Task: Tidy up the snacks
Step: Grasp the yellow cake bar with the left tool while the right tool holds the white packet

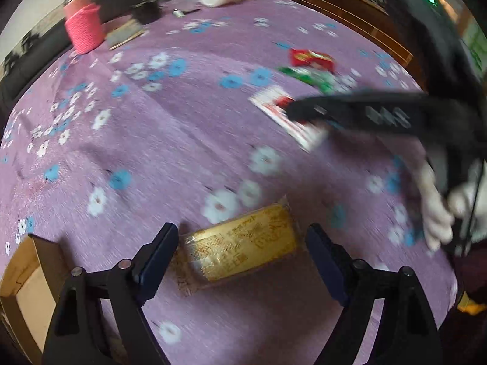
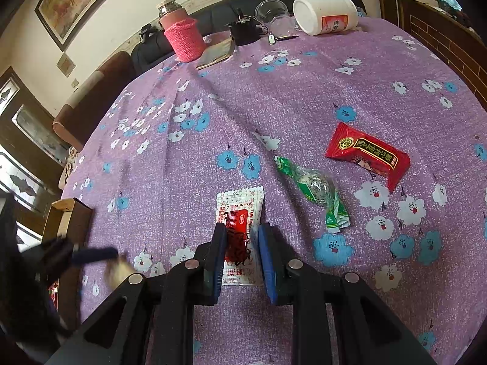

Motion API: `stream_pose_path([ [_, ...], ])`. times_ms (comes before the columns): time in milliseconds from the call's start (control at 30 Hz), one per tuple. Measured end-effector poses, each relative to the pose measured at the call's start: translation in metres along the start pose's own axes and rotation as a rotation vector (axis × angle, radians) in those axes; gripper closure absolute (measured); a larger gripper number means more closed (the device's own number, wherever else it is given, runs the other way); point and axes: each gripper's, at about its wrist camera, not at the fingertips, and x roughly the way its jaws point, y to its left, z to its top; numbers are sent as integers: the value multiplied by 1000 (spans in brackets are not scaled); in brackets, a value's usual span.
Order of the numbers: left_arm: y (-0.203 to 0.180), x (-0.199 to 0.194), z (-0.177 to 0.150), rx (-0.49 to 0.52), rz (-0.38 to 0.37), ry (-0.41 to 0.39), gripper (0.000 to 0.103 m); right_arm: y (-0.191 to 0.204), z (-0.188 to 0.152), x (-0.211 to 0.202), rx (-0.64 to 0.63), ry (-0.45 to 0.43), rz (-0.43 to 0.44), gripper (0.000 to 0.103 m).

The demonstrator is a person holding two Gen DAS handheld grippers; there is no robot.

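Right wrist view: your right gripper (image 2: 242, 251) pinches the white-and-red sachet (image 2: 240, 213) lying mid-table; your left gripper (image 1: 242, 252) hangs spread over the gold packet (image 1: 243, 246) near the cardboard box (image 1: 27, 276) at the table's (image 2: 274, 91) edge.

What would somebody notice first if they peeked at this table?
Probably the purple flowered tablecloth covering the whole table, with bright snacks scattered on it. The right gripper has its jaws shut on a white and red packet, with a green-wrapped candy and a red snack bar to its right. A gold packet lies between the left gripper's open jaws.
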Motion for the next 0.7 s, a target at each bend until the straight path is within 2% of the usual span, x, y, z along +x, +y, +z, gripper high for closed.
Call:
stream_pose_path([
  [67, -9, -5, -2, 47, 27, -16, 18, -1, 0, 0, 1, 1, 3, 80],
  [167, -21, -8, -6, 142, 114, -40, 18, -2, 0, 0, 5, 3, 10, 80],
  [267, -27, -1, -9, 199, 117, -27, 18, -3, 0, 0, 11, 4, 16, 80],
  [367, -31, 4, -9, 242, 113, -34, 13, -5, 0, 0, 20, 5, 27, 80],
  [467, -22, 6, -7, 151, 57, 36, 13, -7, 1, 0, 32, 7, 39, 80],
  [500, -24, 4, -10, 139, 59, 46, 14, -7, 1, 0, 35, 8, 42, 80],
  [567, -31, 1, -15, 129, 50, 56, 18, -8, 1, 0, 38, 9, 44, 80],
  [633, -41, -6, -23, 123, 17, 59, 28, -8, 1, 0, 37, 9, 43, 80],
  [700, -50, -12, -27, 107, -33, 53, 32, -8, 1, 0, 37, 9, 42, 80],
])
